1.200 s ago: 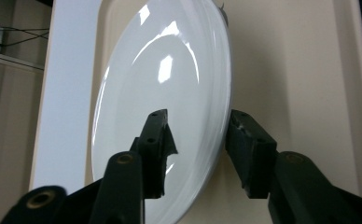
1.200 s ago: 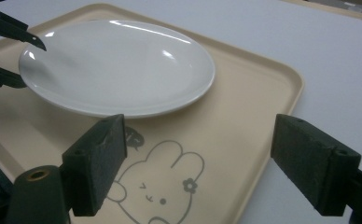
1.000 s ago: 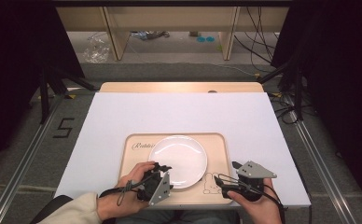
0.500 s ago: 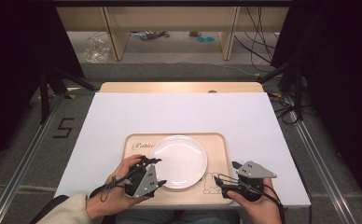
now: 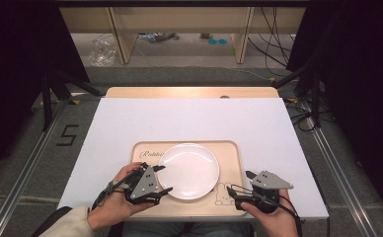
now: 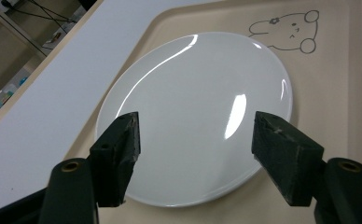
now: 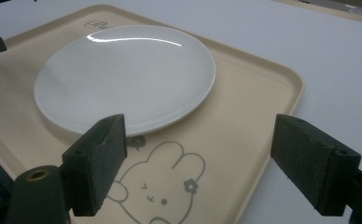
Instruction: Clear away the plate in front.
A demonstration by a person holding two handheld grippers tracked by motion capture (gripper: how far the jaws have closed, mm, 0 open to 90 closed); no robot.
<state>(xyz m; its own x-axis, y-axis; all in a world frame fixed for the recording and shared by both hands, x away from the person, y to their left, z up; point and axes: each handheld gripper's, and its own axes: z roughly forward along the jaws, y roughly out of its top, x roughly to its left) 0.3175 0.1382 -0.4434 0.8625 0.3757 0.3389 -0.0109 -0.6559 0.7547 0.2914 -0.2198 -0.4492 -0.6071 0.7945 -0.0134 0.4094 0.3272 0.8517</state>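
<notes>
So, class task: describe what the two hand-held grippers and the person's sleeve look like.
Each hand-held gripper, left and right, is black with a grey three-cornered plate on top and a thin black cable trailing back. Up close, the jaws end in blocky dark pads on black arms with brass-coloured rivets. The left forearm wears a cream sleeve.

The plate (image 5: 188, 171) before me is plain glossy white, streaked with bright highlights. It sits on a pale beige tray (image 5: 231, 150) printed with a thin dark line drawing of a rabbit (image 7: 163, 184) wearing a small flower, and with dark cursive lettering (image 5: 153, 153) at its far edge. Under the tray lies a flat white sheet (image 5: 189, 118); the light wood tabletop (image 5: 189, 92) shows beyond it. My left gripper (image 5: 156, 178) and right gripper (image 5: 240, 188) are black, each topped by a grey plate.
</notes>
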